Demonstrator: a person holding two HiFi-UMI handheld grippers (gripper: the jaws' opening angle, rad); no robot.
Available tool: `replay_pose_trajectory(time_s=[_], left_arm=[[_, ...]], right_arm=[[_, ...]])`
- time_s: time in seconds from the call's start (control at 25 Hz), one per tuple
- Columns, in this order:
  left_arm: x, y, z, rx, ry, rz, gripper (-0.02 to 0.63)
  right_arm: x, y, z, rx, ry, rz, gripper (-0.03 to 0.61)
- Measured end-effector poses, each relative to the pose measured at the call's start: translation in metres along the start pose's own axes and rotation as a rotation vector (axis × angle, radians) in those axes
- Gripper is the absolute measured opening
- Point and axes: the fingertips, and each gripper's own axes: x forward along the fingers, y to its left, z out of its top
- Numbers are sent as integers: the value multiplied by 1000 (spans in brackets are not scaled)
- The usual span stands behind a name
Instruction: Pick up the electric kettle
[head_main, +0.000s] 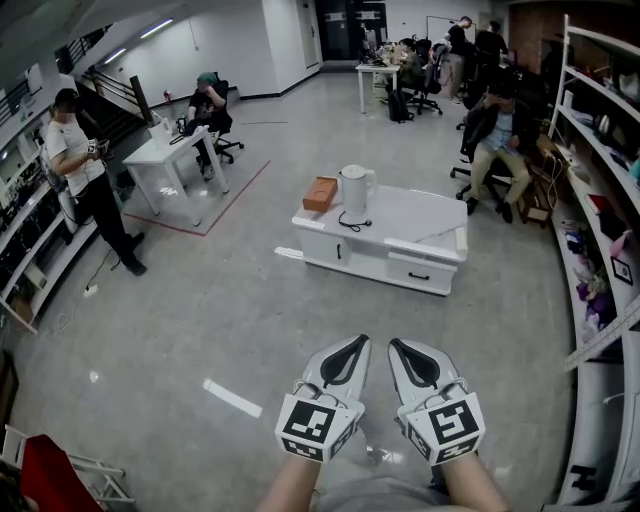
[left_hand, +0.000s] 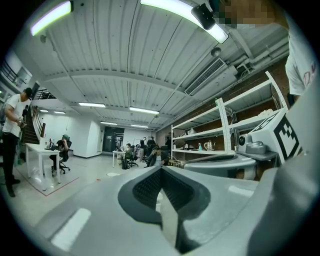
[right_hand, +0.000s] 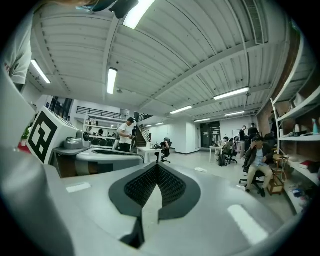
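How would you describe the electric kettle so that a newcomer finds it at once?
Look at the low white cabinet alone in the middle of the floor. On its left end stands the electric kettle, beside a brown box. It is the only tall white thing there.

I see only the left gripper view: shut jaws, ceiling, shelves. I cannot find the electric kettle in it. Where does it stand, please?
Observer: The head view shows the electric kettle upright on a low white cabinet, near the cabinet's left end, across the floor from the person.
Operator: Does anything stand close to it?
Observer: A brown box lies just left of it, and a black cord lies on the top in front of it.
Operator: And the other gripper?
Observer: The right hand-held gripper has its jaws together, with nothing between them.
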Motion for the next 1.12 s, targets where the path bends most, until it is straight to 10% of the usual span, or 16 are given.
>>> replay_pose_trajectory(time_s=[1.12], left_arm=[[159,140,-1,-30,44,-63,2]], right_arm=[[180,-109,14,40,-6,-83,25]])
